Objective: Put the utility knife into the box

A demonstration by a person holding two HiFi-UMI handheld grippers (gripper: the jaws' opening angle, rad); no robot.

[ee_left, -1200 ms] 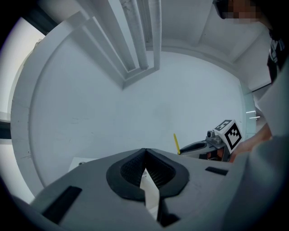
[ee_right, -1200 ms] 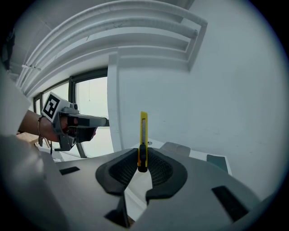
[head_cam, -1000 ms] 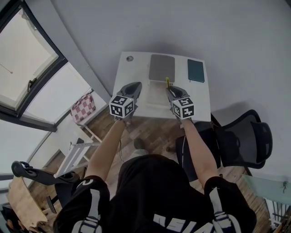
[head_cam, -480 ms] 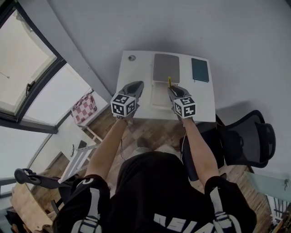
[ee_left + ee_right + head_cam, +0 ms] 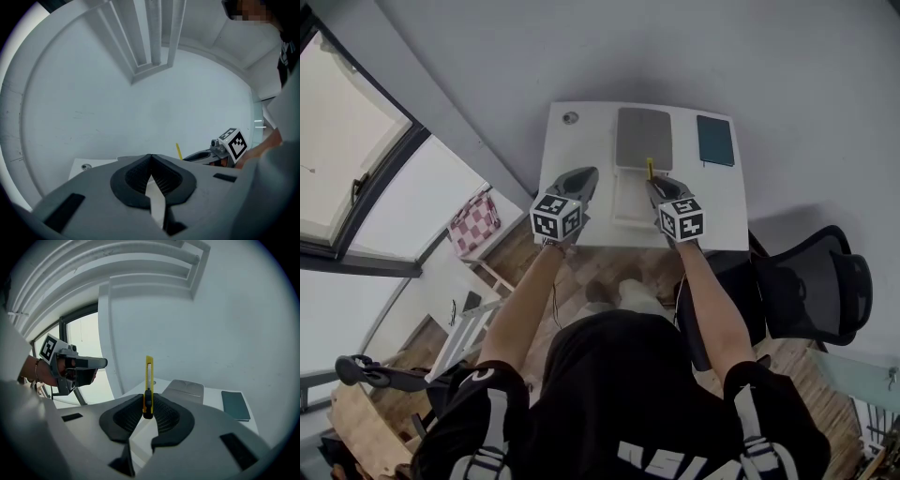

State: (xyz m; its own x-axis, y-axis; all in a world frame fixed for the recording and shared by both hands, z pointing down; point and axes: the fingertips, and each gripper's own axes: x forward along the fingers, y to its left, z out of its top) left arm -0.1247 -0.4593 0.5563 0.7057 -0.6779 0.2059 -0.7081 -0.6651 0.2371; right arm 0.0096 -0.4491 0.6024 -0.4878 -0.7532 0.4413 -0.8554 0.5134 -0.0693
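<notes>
Grippers: two, one in each of the person's hands, held side by side over the near edge of the table.
Left gripper [image 5: 151, 157]: jaws pressed together at the tips, nothing between them; it is well apart from the knife.
Right gripper [image 5: 148, 411]: jaws pinched on the black lower end of the utility knife.
Utility knife [image 5: 148, 379]: one, yellow, standing upright out of the right gripper's jaws with its long body free above them. From the head view its tip lies at the near edge of the box. It is not inside the box.
Box [image 5: 643, 138]: one, grey and flat, lying at the far middle of the table, against the wall.
White flat piece [image 5: 629, 199]: one, just in front of the box, between the two grippers; I cannot tell whether it is joined to the box.
Notebook [image 5: 715, 141]: one, dark teal, lying to the right of the box and apart from it.
Small round thing [image 5: 571, 117]: one, at the table's far left corner; too small to tell more.
Table [image 5: 722, 211]: one, white, set against the grey wall.
Office chair [image 5: 811, 286]: one, black, to the right of the table.
</notes>
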